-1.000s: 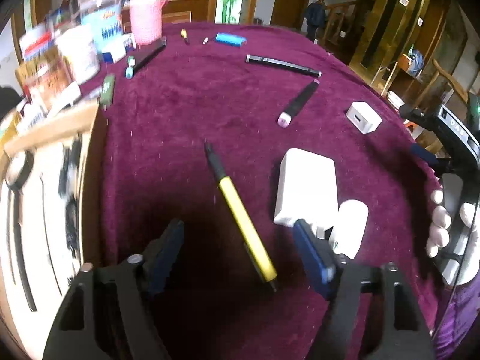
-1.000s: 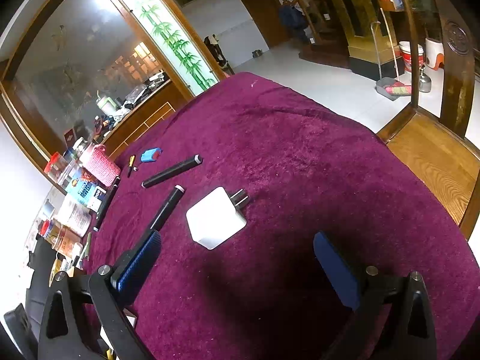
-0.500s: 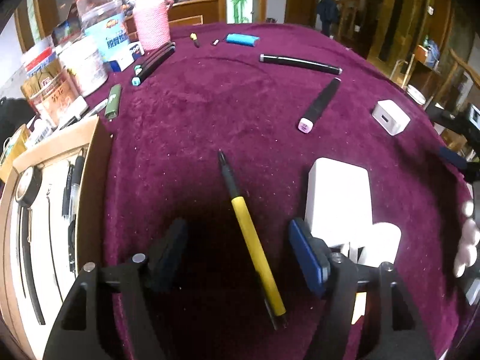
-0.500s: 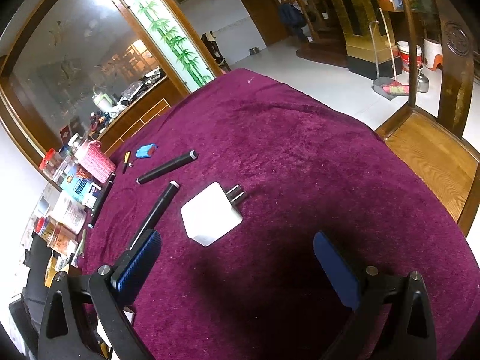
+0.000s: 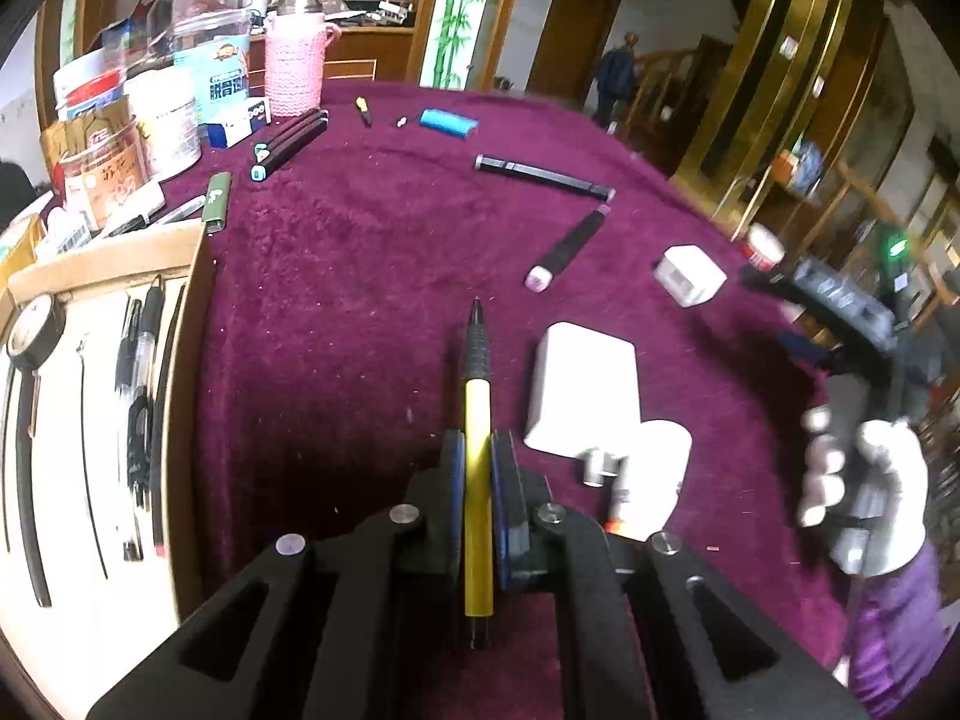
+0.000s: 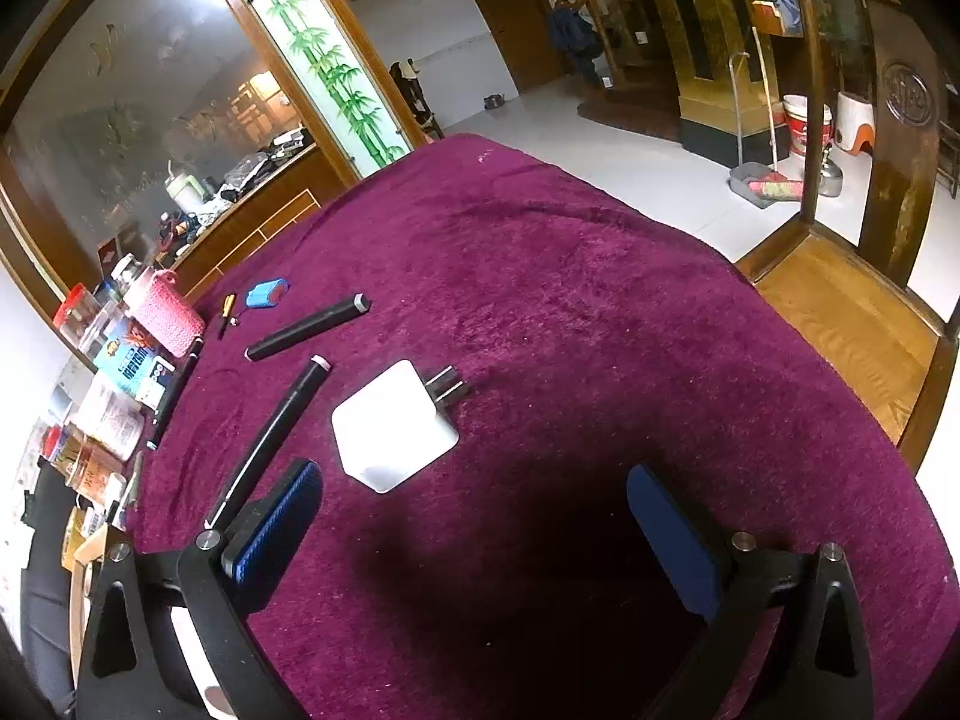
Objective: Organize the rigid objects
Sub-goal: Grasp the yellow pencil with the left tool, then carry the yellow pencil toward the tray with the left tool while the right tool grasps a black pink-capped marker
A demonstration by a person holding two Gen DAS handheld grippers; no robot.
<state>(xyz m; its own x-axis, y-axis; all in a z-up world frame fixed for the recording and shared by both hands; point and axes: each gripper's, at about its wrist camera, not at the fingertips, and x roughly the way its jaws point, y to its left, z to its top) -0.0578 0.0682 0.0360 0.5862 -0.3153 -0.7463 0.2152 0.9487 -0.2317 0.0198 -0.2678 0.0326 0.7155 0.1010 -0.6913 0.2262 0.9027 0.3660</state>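
My left gripper [image 5: 477, 468] is shut on a yellow pen with a black grip [image 5: 478, 414], which points away over the purple tablecloth. A white power bank [image 5: 582, 396] and a white cylinder [image 5: 651, 480] lie just right of it. A wooden tray [image 5: 180, 360] holding several pens stands at the left. My right gripper [image 6: 474, 516] is open and empty above the cloth, close behind a white plug charger [image 6: 393, 426]; that charger also shows in the left wrist view [image 5: 689, 275]. A pink-capped black marker [image 6: 273, 432] lies left of the charger.
A long black marker [image 5: 543, 177], a blue lighter [image 5: 449, 121], a small yellow screwdriver [image 5: 363, 110], two teal-capped markers [image 5: 288, 144] and a green item [image 5: 217, 201] lie on the cloth. Jars and a pink-sleeved flask [image 5: 294, 69] crowd the far left. A wooden chair [image 6: 858, 300] stands beside the table.
My left gripper has closed from open onto the yellow pen, which now lies straight between the fingers. My right gripper has barely moved and stays open.
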